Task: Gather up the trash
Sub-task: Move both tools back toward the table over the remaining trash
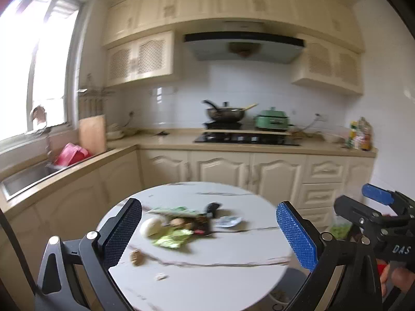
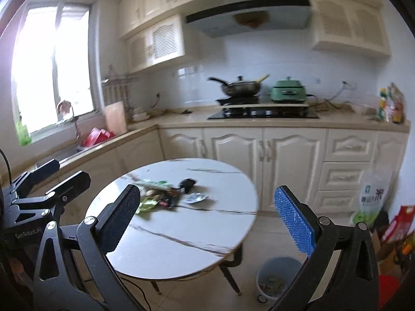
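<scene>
The kitchen has cream cupboards (image 2: 264, 145) all along the wall and a long counter (image 1: 166, 142) on top of them. A bright window (image 2: 52, 64) is on the left, with a sink (image 1: 23, 178) below it. A black stove (image 2: 263, 114) sits on the counter, with a dark pan (image 2: 240, 88) and a green pot (image 2: 288, 90) above it.

In front stands a round white table (image 2: 194, 233) with thin dark lines in it. A small grey bin (image 2: 275, 277) stands on the floor beside the table, with some bits inside.

The trash (image 1: 181, 225) lies in a pile on the table, toward its far side. It has green wrappers, a white round thing, a dark lump and a silver packet. Two small crumbs lie nearer, apart from the pile.

The left gripper (image 1: 207, 235) is wide open and holds nothing. The right gripper (image 2: 210, 219) is wide open too, with nothing in it. Both hang above the table, well apart from the trash. The picture is blurry.
</scene>
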